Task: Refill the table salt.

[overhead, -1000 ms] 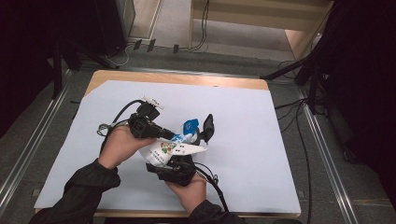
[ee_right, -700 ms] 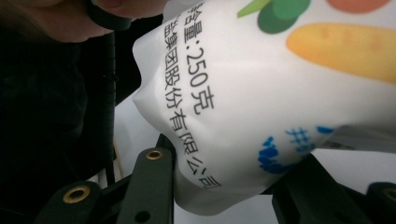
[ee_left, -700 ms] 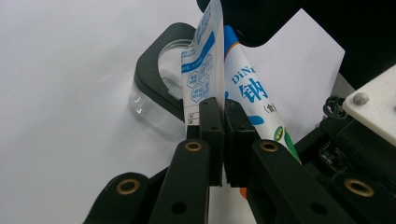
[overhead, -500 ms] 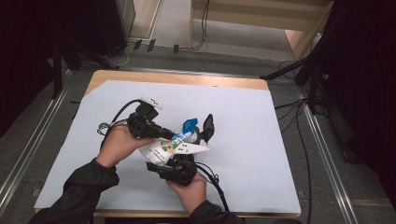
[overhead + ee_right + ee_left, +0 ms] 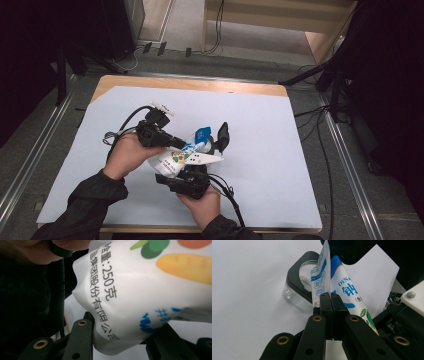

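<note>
I hold the salt bag [image 5: 187, 156] above the table [image 5: 280, 150], in the middle of the high view. My biggest worry: the right gripper [image 5: 120, 345] clamps its soft body, so salt may miss the small clear jar [image 5: 298, 287] behind. The left gripper [image 5: 329, 298], closed tight on the bag's top flap, could tear it. Both hands meet low at the centre.

High view: overhead, facing forward-down. Gripper views: close along jaws. All share pouch [image 5: 192, 156].
</note>
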### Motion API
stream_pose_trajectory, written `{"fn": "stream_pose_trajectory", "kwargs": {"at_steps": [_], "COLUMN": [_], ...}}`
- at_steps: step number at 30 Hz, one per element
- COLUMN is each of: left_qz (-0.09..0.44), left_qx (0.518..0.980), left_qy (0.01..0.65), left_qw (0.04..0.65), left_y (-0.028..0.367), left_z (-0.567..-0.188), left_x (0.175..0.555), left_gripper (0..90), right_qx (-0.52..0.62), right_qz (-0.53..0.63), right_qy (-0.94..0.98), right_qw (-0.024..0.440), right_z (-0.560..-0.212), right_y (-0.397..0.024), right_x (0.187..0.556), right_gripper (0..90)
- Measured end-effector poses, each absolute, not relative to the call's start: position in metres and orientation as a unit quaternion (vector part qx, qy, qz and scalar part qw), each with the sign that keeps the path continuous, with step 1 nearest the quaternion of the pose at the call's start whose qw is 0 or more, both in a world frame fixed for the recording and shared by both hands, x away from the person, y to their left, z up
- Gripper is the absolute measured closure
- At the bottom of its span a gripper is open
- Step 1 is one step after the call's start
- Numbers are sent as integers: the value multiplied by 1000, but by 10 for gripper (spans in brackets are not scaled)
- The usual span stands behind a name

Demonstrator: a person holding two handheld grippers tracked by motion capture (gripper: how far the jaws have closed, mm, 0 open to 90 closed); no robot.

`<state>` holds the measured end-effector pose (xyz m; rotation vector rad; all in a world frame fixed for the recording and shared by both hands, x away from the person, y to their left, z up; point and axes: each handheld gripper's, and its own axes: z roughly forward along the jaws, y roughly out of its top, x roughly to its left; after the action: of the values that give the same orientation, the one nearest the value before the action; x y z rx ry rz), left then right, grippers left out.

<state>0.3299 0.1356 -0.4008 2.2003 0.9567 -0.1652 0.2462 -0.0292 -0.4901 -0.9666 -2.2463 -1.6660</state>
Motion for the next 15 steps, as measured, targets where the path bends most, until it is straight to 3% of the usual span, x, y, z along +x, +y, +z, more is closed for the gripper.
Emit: {"fn": "stream_pose_trajectory", "kwargs": {"at_steps": [5, 15], "left_qz": [-61, -60], "left_qx": [852, 856], "left_qy": [378, 381], "left_qw": [357, 343], "left_y": [135, 130], "left_z": [-400, -395], "left_x": [330, 334], "left_gripper": [900, 900], "right_qx": [-327, -337], "right_qz": [-556, -561], "right_qy": [-759, -748], "right_qw": [95, 111], "right_z": [-490, -489], "right_y": [-27, -27], "right_x": [249, 253], "right_gripper": [650, 684]}}
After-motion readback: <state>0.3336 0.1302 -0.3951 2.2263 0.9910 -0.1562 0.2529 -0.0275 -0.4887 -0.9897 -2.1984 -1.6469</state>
